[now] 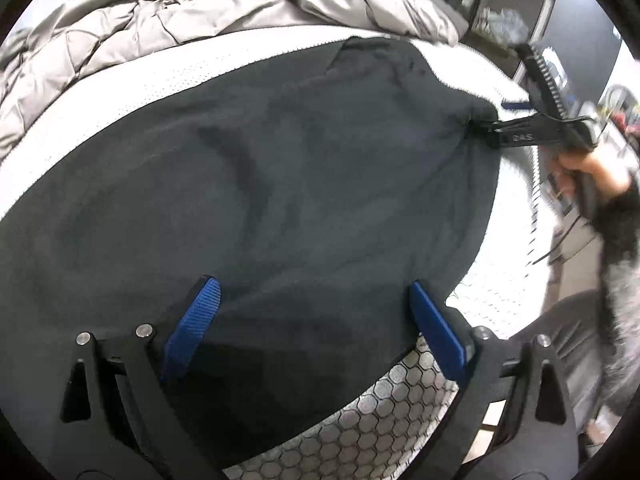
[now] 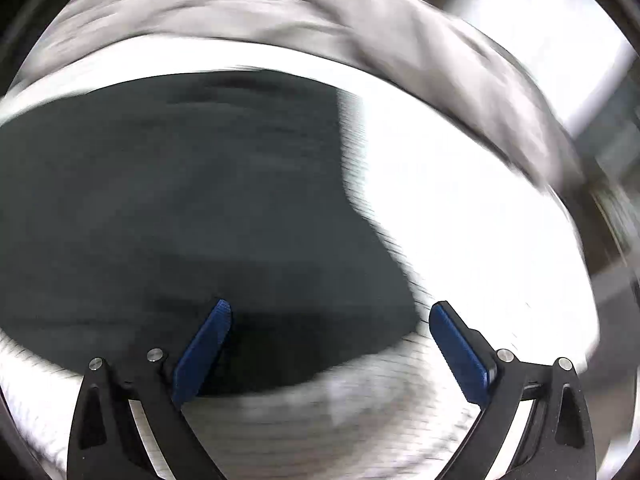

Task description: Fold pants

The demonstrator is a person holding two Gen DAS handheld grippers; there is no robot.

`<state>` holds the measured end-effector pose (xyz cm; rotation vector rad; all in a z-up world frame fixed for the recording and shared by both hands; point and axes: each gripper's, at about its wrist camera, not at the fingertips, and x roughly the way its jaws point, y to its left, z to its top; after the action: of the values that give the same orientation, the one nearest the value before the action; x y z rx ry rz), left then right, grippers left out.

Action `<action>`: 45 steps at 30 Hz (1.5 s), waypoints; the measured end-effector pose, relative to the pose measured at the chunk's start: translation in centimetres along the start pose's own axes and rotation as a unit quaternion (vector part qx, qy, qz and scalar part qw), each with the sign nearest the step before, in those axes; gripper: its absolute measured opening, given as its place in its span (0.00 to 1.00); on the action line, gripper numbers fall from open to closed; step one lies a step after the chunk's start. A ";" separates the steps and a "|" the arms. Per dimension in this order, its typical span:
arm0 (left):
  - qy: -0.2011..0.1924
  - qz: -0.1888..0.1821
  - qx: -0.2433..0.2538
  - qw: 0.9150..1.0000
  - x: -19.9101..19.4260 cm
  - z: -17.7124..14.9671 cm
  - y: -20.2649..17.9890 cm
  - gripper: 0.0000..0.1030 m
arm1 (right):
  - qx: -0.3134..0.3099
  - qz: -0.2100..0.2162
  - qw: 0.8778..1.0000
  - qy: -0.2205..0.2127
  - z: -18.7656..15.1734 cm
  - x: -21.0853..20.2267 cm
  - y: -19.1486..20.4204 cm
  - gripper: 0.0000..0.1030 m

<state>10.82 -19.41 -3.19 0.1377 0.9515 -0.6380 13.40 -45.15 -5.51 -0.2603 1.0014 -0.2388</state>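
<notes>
Dark grey-green pants [image 1: 256, 184] are spread flat on a bed, over a white mattress [image 1: 120, 92] with a hexagon-quilted side panel [image 1: 384, 412]. Grey quilted duvet [image 1: 120, 28] is bunched along the far edge of the mattress. Left tool [image 1: 316, 316] is spread wide, blue pads [image 1: 192, 328] just above the near edge of the pants; nothing is pinched between them. Right tool [image 2: 330, 344] is also seen spread in its own view, which is heavily motion-blurred; one pad is over the fabric, the other over bare mattress, nothing gripped. From the left view the right tool is seen at the far right corner of the pants, carried by a hand [image 1: 580, 168] in a dark fuzzy sleeve [image 1: 624, 240]; contact with the cloth cannot be told.
</notes>
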 end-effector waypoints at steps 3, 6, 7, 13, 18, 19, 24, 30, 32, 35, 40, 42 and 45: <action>-0.026 -0.007 -0.027 0.999 -1.8 0.5 1.1 0.85 | 0.053 0.013 0.999 -0.002 0.7 -0.3 -1.6 0.97; -0.062 0.013 -0.045 0.997 -3.3 1.6 1.9 0.85 | 0.032 0.029 0.997 -0.062 0.9 -4.6 0.7 0.97; -0.063 0.026 -0.046 0.997 -3.2 2.0 2.2 0.85 | 0.029 0.045 0.995 -0.081 1.1 -5.7 1.6 0.97; 0.004 0.064 -0.089 0.994 1.3 2.9 5.5 0.45 | -0.073 0.106 0.991 -0.042 2.6 -3.6 8.9 0.64; -0.004 0.077 -0.089 0.993 0.1 1.6 6.8 0.40 | 0.007 0.092 0.995 -0.035 1.7 -3.2 4.7 0.34; -0.005 0.078 -0.091 0.993 0.2 1.4 6.9 0.40 | 0.036 0.083 0.995 -0.040 1.4 -3.3 3.2 0.36; -0.010 0.096 -0.096 0.991 -0.8 1.7 6.5 0.40 | 0.065 0.047 0.996 -0.041 0.0 -3.5 1.2 0.36; -0.046 0.057 -0.055 0.996 -1.2 6.2 3.5 0.69 | 0.040 0.119 0.986 -0.109 2.7 -6.6 5.0 0.49; -0.020 0.057 -0.043 0.997 0.8 7.7 3.2 0.69 | 0.013 0.133 0.987 -0.089 4.5 -5.0 7.6 0.49; 0.038 0.077 -0.033 0.996 4.1 7.2 3.8 0.69 | -0.071 0.122 0.989 -0.035 4.6 -1.8 11.2 0.49; 0.014 0.053 -0.039 0.998 3.0 5.3 5.3 0.69 | -0.047 0.145 0.987 -0.042 4.5 -0.8 7.5 0.30; 0.016 0.065 -0.052 0.996 2.4 4.8 6.2 0.69 | -0.044 0.135 0.989 -0.035 4.5 -0.7 6.8 0.27; 0.015 0.072 -0.069 0.995 1.7 3.9 7.1 0.69 | -0.054 0.099 0.992 -0.051 4.9 -2.6 7.7 0.32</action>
<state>18.36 -15.90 -3.36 0.0922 1.0028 -0.4376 16.83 -36.60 -3.45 -0.2671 0.9335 0.0090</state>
